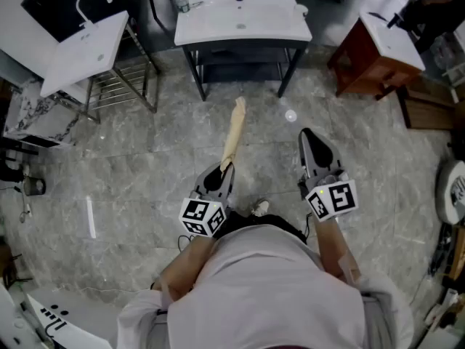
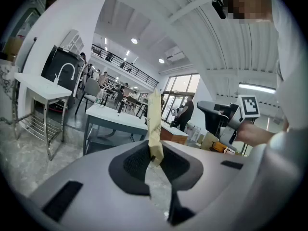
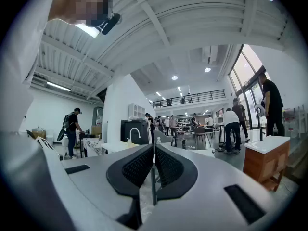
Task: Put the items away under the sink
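My left gripper [image 1: 221, 173] is shut on the near end of a long beige, stick-like item [image 1: 234, 133], which points forward toward the white sink stand [image 1: 243, 19] at the far middle. In the left gripper view the beige item [image 2: 153, 121] rises from between the closed jaws of that gripper [image 2: 155, 158]. To its right, my right gripper [image 1: 309, 138] is held over the floor, shut with nothing between its jaws; in its own view this gripper [image 3: 154, 165] shows its pads pressed together. A dark shelf [image 1: 241, 52] lies under the sink top.
A second white sink unit with a metal rack [image 1: 87, 42] stands at the far left. A wooden cabinet with a white top [image 1: 378, 49] stands at the far right. A small white strip [image 1: 91, 217] lies on the marble floor. Several people stand in the background [image 3: 231, 129].
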The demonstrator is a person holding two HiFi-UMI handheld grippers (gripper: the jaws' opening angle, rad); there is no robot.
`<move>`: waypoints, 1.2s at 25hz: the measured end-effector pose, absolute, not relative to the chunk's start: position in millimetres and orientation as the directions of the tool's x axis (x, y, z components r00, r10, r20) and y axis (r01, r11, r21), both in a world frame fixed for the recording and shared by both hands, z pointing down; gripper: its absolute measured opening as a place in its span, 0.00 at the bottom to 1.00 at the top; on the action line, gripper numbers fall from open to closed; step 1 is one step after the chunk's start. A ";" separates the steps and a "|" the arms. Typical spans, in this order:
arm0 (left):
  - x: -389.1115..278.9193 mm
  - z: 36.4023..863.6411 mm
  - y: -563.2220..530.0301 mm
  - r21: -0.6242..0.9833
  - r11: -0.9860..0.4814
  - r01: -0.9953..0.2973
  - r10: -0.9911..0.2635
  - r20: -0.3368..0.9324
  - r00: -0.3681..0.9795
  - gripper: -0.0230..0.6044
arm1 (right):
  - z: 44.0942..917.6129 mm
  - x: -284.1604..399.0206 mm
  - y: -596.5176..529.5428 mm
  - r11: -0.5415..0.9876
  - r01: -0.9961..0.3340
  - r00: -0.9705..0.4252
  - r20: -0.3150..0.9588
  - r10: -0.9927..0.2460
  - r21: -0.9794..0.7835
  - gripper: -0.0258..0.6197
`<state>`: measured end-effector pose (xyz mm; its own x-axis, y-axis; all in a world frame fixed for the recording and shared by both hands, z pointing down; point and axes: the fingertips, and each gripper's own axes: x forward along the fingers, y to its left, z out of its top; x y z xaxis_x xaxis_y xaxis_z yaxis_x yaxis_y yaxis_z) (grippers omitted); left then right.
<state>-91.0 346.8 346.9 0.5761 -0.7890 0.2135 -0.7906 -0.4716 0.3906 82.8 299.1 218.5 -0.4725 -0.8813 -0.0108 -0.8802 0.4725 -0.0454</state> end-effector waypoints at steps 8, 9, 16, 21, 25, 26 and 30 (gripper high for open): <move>-83.1 356.3 346.1 0.397 -0.462 -0.793 -0.785 0.233 0.574 0.11 | 219.9 88.6 301.2 0.483 -0.875 -0.483 -0.014 -0.876 -0.034 0.10; -83.5 358.4 346.4 0.398 -0.458 -0.795 -0.786 0.236 0.571 0.11 | 222.0 90.5 301.9 0.480 -0.876 -0.480 -0.014 -0.877 -0.042 0.10; -66.7 356.6 334.0 0.398 -0.451 -0.799 -0.792 0.235 0.564 0.11 | 213.9 112.4 297.9 0.491 -0.869 -0.490 -0.031 -0.871 -0.061 0.11; -55.5 355.2 326.9 0.389 -0.434 -0.813 -0.810 0.226 0.541 0.11 | 223.0 124.4 295.7 0.508 -0.857 -0.508 -0.024 -0.861 -0.091 0.11; -42.1 357.2 322.9 0.381 -0.416 -0.826 -0.825 0.224 0.519 0.11 | 234.4 133.8 299.8 0.537 -0.834 -0.539 -0.019 -0.842 -0.126 0.11; -38.9 356.1 321.1 0.380 -0.413 -0.828 -0.828 0.221 0.515 0.11 | 235.6 136.4 299.7 0.539 -0.832 -0.541 -0.022 -0.841 -0.133 0.11; -30.0 348.7 317.7 0.362 -0.414 -0.835 -0.836 0.213 0.506 0.11 | 236.5 143.5 299.8 0.549 -0.821 -0.551 -0.035 -0.834 -0.160 0.11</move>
<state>-30.0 317.7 348.7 0.5062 -0.8357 0.2130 -0.8353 -0.4137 0.3621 143.5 299.8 236.5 -0.5507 -0.8340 -0.0347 -0.8206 0.5486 -0.1601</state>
